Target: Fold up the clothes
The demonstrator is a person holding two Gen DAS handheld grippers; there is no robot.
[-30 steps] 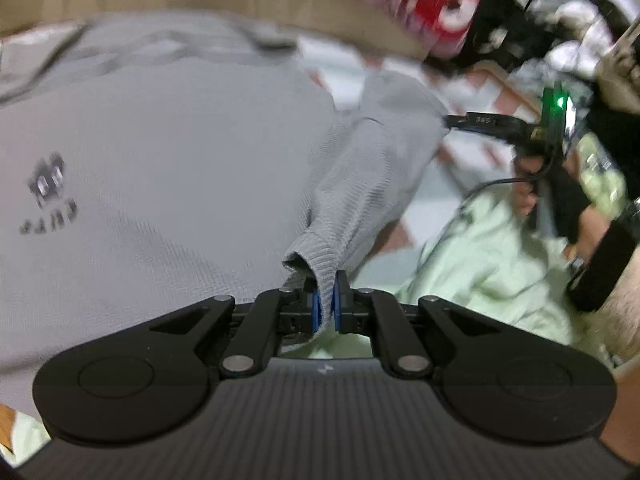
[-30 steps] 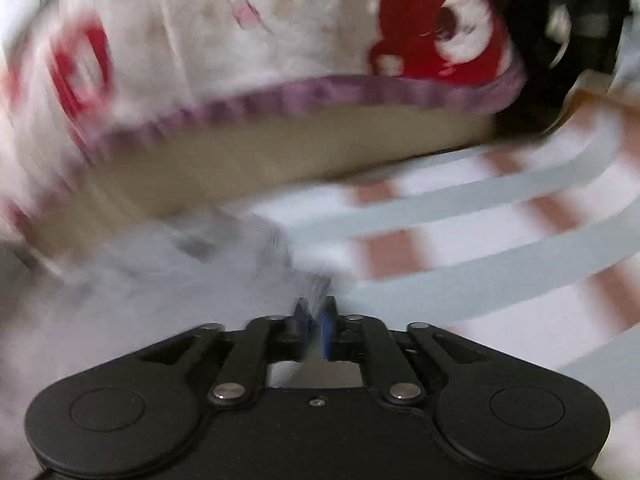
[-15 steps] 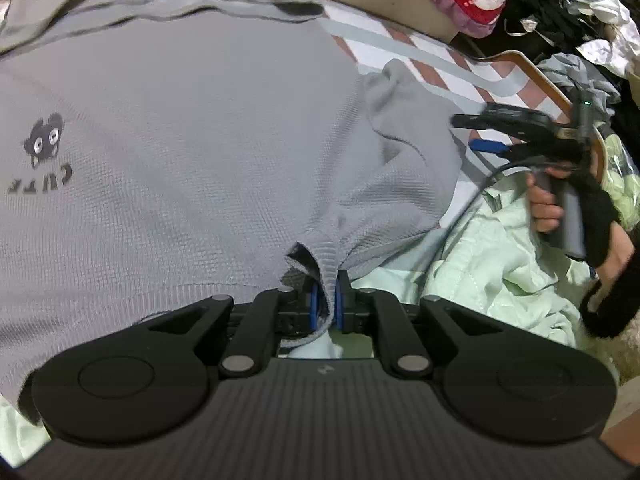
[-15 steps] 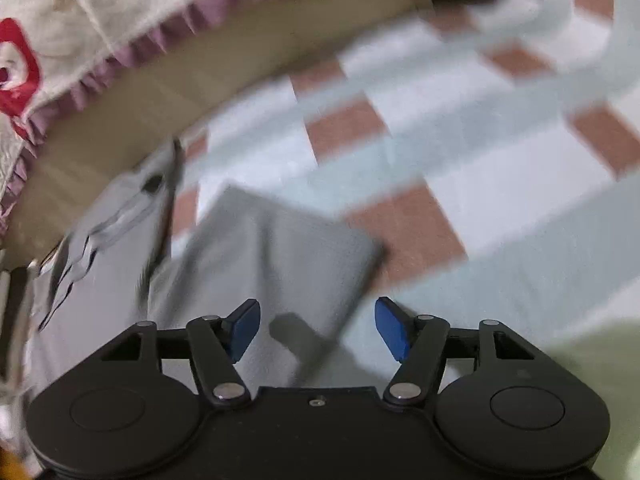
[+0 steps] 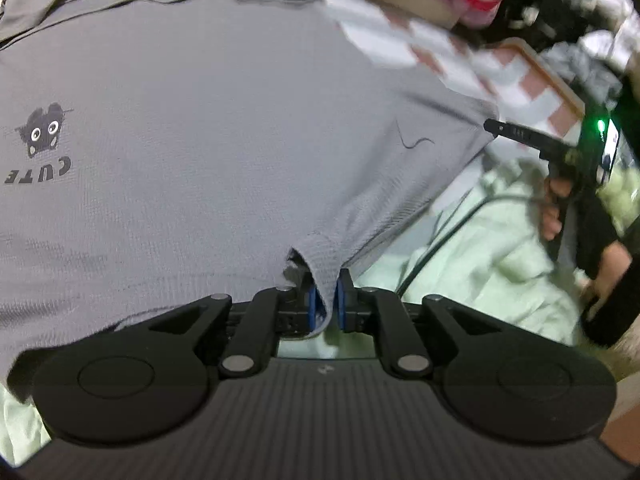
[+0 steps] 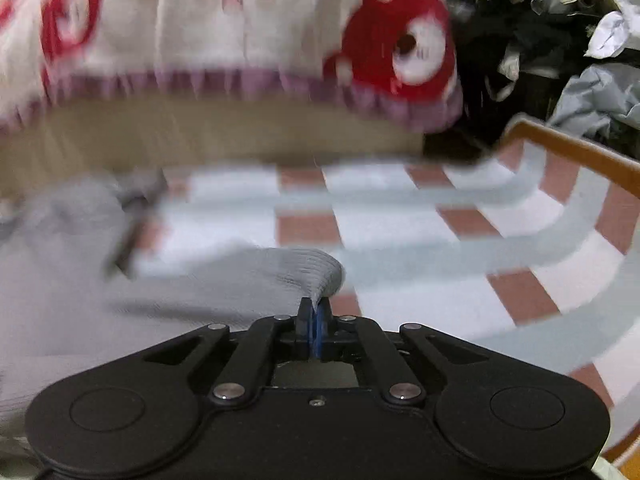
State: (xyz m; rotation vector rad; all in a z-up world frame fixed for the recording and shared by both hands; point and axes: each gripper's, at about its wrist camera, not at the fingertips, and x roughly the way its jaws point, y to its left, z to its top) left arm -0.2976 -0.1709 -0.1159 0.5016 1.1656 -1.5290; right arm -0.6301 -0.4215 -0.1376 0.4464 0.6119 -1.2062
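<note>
The grey waffle-knit T-shirt [image 5: 224, 128] with a black cartoon print lay spread on the checked brown, white and pale blue bedsheet [image 6: 420, 216]. The left gripper [image 5: 325, 300] pinched the shirt's hem fold. The right gripper [image 6: 315, 312], its jaws just having snapped closed, clamped the shirt's ribbed sleeve edge [image 6: 316, 272] above the sheet.

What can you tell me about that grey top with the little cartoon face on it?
The grey top is a waffle-textured knit spread flat on a checked sheet. It carries a small black cartoon face above the word CUTE, seen upside down. The left gripper pinches its hem corner; the right gripper, which has just closed, pinches its sleeve end.
</note>
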